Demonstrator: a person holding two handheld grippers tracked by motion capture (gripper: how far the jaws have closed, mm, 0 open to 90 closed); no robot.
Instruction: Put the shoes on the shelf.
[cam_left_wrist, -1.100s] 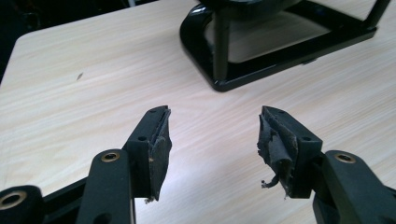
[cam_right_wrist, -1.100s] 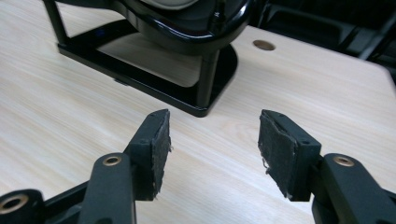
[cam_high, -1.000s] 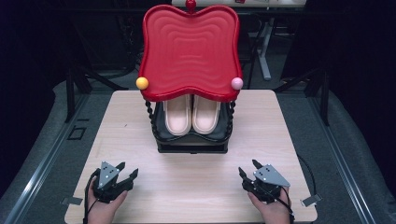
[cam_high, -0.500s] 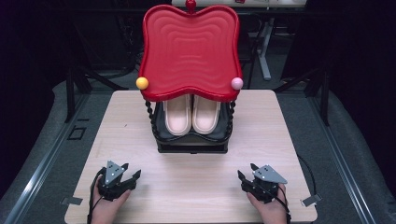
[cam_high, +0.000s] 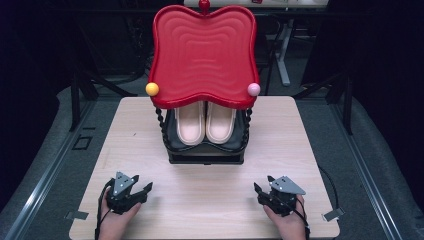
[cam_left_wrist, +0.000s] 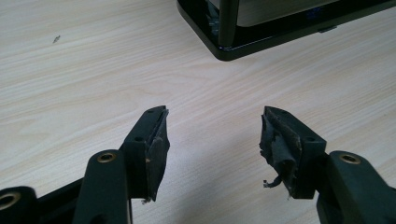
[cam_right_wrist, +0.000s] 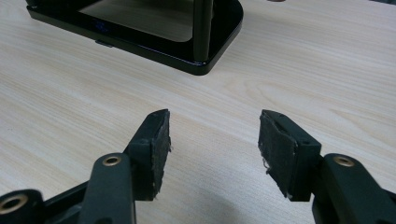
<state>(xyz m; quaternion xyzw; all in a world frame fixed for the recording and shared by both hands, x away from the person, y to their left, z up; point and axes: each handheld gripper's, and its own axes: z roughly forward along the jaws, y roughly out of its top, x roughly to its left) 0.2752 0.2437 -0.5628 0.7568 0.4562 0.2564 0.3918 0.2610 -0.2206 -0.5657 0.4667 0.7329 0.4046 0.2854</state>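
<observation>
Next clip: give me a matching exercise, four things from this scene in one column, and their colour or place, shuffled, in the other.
Things:
1. tray
2. slippers
3. left ball
4. right ball

Descriptions:
A. pink, at the tray's front corner
B. red, wavy-edged, on top of the black rack
C. yellow, at the tray's front corner
D. cream, a pair side by side on the shelf under the tray

Pairs: 1-B, 2-D, 3-C, 4-A
</observation>
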